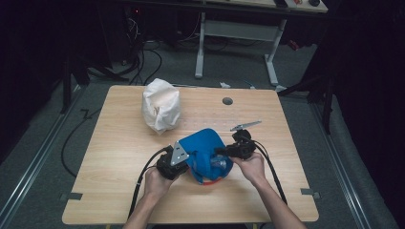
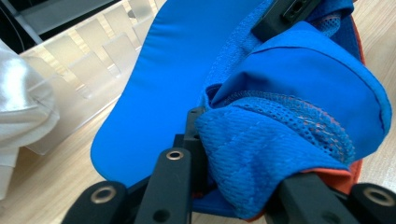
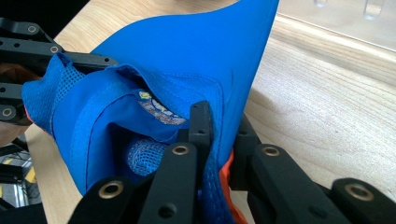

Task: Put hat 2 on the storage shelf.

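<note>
Your wooden table (image 1: 119, 181) carries everything here, and on its far left part sits a crumpled white bag (image 1: 161, 105), upright and well apart from your hands; in the left gripper view the same bag bulges in at the left edge, with a clear plastic rack (image 2: 88, 70) lying on the wood just beyond it. A small round hole (image 1: 227, 101) shows in the tabletop toward the far edge. Near the front middle of the table you have the blue cap (image 1: 206, 152) stretched between your two tools, its broad brim pointing away from you and an orange edge showing along its near underside. Your left gripper (image 1: 187, 160) meets the cap from the left: its jaws are clamped on a bunched fold of the blue mesh at the back of the crown, fabric pinched between the black pads in the left gripper view. Your right gripper (image 1: 220, 151) comes in from the right, and its jaws are pressed together on the cap's rim where brim and crown join, blue cloth and the orange lining squeezed between them. Inside the crown, the right gripper view shows a small sewn label (image 3: 156, 108) just above your jaws.
</note>
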Demonstrator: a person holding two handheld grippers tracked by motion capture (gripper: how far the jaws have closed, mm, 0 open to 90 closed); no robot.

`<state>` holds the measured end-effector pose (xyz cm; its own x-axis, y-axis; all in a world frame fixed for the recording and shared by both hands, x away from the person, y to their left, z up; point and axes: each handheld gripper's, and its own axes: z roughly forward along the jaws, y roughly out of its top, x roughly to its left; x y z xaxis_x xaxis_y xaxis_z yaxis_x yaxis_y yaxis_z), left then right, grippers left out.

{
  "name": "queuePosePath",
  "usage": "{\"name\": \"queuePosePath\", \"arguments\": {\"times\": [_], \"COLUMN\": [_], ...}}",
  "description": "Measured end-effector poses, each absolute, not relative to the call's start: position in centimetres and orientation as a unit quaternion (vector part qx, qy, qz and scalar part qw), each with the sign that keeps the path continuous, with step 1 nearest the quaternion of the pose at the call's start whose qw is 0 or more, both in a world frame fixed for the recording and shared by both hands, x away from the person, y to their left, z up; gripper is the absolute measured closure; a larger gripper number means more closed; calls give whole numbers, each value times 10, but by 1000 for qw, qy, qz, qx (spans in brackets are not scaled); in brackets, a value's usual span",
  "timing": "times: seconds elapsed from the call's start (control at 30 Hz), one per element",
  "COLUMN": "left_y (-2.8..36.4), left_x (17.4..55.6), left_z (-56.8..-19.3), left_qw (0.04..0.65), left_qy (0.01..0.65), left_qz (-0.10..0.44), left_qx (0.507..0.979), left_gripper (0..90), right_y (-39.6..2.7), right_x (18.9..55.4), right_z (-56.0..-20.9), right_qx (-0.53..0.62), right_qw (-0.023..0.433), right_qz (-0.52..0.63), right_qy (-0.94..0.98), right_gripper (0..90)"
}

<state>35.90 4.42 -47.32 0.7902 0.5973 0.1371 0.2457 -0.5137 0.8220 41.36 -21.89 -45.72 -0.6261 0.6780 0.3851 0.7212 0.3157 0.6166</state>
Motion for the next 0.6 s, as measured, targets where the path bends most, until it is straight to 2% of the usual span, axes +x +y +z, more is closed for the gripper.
{"name": "queuePosePath", "arguments": {"times": [0.17,0.6], "left_y": [44,49], "left_x": [360,362], "left_z": [-470,-457], "left_qw": [424,447], "left_qy": [244,241], "left_qz": [207,181], "left_qx": [847,842], "left_gripper": [824,854], "right_y": [-221,-236], "right_x": [414,416], "right_z": [-456,-446], "right_qx": [-431,-458], "right_qw": [28,10], "right_qz": [-402,-463], "right_qy": [-807,-759], "right_gripper": [798,429]}}
